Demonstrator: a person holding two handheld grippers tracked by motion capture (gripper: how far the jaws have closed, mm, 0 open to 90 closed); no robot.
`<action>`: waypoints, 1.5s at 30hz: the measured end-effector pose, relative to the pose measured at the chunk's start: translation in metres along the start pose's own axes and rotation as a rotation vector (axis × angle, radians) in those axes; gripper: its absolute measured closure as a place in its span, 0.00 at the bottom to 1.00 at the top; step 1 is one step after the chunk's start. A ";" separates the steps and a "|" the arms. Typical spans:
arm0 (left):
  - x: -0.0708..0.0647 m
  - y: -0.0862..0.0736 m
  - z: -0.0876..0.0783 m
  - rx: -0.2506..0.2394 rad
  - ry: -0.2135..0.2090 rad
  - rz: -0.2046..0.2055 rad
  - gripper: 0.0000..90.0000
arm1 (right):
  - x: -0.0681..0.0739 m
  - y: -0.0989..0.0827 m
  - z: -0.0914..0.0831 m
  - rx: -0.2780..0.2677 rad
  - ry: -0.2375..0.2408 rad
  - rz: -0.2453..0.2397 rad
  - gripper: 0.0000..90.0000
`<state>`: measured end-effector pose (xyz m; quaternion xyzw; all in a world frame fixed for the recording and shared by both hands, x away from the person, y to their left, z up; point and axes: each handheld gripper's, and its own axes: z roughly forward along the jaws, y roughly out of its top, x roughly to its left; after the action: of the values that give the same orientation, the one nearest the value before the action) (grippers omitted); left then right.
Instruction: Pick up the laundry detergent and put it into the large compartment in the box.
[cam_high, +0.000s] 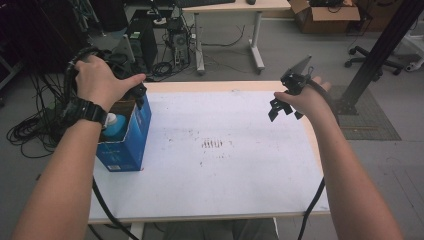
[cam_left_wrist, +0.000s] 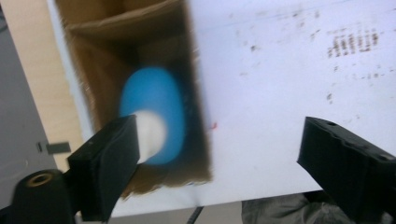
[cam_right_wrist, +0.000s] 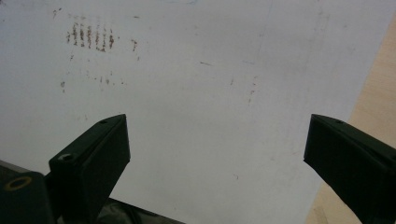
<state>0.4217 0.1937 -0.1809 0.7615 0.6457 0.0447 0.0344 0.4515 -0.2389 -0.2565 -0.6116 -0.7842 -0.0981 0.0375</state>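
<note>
Left gripper view looks down on the bottle (cam_left_wrist: 156, 112) standing upright inside the box (cam_left_wrist: 140, 32), straight below the left gripper (cam_left_wrist: 219, 154), jaws apart and empty, while the right gripper (cam_right_wrist: 217, 158), also apart, hangs well away from the box.

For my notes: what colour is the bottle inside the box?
Blue with a white cap; the bottle shows best in the left gripper view.

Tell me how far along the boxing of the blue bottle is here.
Done, by the look of it: the blue bottle sits inside the open blue box at the table's left edge. In hand: nothing; the left gripper is open above the box, and the right gripper is open over the bare white top. Left: perhaps closing the box flaps.
</note>
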 end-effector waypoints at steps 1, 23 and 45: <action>-0.006 0.001 0.000 -0.006 -0.006 0.008 0.13 | 0.000 -0.001 0.000 -0.001 0.001 0.001 0.08; -0.099 0.006 0.040 0.024 -0.062 0.142 0.05 | -0.008 -0.016 0.002 -0.006 0.012 0.001 0.08; -0.109 0.004 0.047 0.019 -0.083 0.168 0.05 | -0.009 -0.018 0.002 -0.004 0.014 -0.003 0.08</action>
<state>0.4130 0.0853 -0.2298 0.8146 0.5777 0.0097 0.0502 0.4364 -0.2515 -0.2622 -0.6098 -0.7846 -0.1040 0.0416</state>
